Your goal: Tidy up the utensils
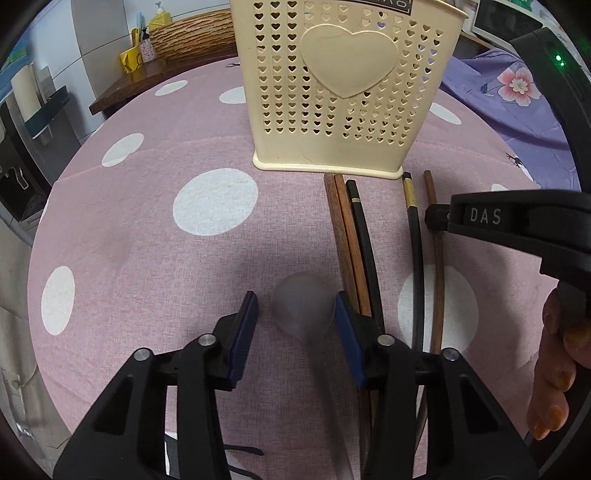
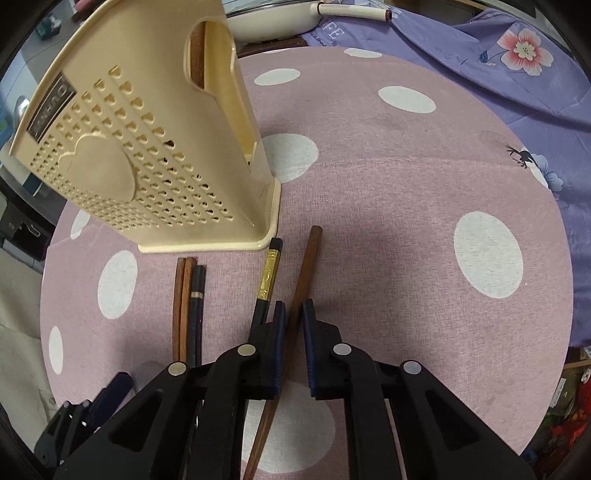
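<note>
A cream utensil holder (image 1: 343, 92) (image 2: 147, 155) with heart-shaped holes stands on the pink dotted tablecloth (image 1: 166, 258). One brown chopstick (image 2: 197, 55) stands inside it. In front lie a brown pair (image 1: 343, 229), a black chopstick (image 1: 364, 229), a black one with a gold band (image 1: 413, 221) and a single brown chopstick (image 1: 439, 288) (image 2: 306, 258). My right gripper (image 2: 293, 328) (image 1: 437, 218) is shut on that single brown chopstick. A translucent spoon (image 1: 301, 306) lies between the fingers of my left gripper (image 1: 297, 325), which is open, with a gap at its left pad.
A wicker basket (image 1: 195, 35) and yellow cups (image 1: 131, 59) sit on a dark shelf behind the table. Purple floral cloth (image 2: 480, 55) lies to the right, with a white pan (image 2: 273, 18) at the back. The hand (image 1: 554, 369) holding the right gripper shows at the right edge.
</note>
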